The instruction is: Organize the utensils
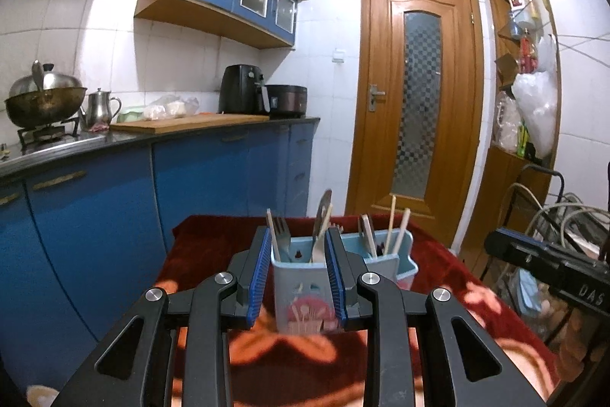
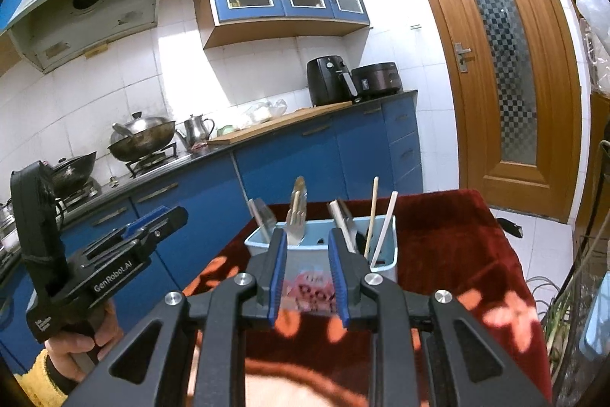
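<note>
Beyond both open tongs (image 1: 297, 254), caddy (image 2: 305, 256) stands mid-table (image 2: 476, 254).

1 utensil holder (image 1: 305, 292), 2 tongs (image 1: 297, 277) (both empty), 1 fork (image 1: 282, 229), 2 chopsticks (image 1: 396, 231).

Open right tool (image 2: 307, 269), utensil holder (image 2: 385, 264), red cloth (image 2: 457, 254)

Lt-blue utensil holder (image 1: 305, 287) upright on red cloth, w/ fork (image 1: 281, 231), chopsticks (image 1: 396, 229) standing inside.
</note>
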Motion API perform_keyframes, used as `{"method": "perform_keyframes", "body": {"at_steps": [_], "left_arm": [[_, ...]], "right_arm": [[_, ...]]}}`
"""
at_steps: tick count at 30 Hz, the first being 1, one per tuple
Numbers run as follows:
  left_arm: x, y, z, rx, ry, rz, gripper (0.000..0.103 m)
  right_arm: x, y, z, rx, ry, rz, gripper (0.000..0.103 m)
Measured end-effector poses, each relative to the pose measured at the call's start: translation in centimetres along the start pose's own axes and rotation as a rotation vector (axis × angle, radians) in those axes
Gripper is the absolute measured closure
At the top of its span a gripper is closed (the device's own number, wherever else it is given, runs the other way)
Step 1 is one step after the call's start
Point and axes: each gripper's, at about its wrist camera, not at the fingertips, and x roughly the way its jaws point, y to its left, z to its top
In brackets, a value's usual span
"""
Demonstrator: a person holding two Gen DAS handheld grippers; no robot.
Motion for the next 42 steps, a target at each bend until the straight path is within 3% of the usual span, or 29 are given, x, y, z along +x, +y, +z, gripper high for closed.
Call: {"method": "perform_keyframes", "body": {"at_steps": [10,17,23,30,34,42], "left_arm": [[-3.3,-0.6,-4.2,0.021,0.05,0.026,0.074],[-2.4,-0.3,-8.2,0.016,0.128,0.042,0.074],[-1.4,-0.2,-10.9,0.001,0.143,0.079,0.074],[-0.7,-0.4,-12.7,-0.011,0.13,0.125,0.072],[-0.8,-0.6,-12.8,-0.01,0.117,0.131,0.062],[-0.8,-0.8,-13.2,-0.007,0.111,0.136,0.057]], "right_arm": [[-3.6,2.1,-4.2,-0.028,0.001,-0.02,0.076],[-2.8,1.2,-9.1,0.003,0.053,-0.048,0.076],[-2.0,0.6,-11.8,-0.033,0.048,-0.111,0.075],[-1.3,0.5,-13.9,-0.095,0.014,-0.184,0.066],[-1.0,0.0,-14.3,-0.093,0.004,-0.219,0.045],[-1.4,-0.3,-14.5,-0.084,-0.019,-0.24,0.039]]}}
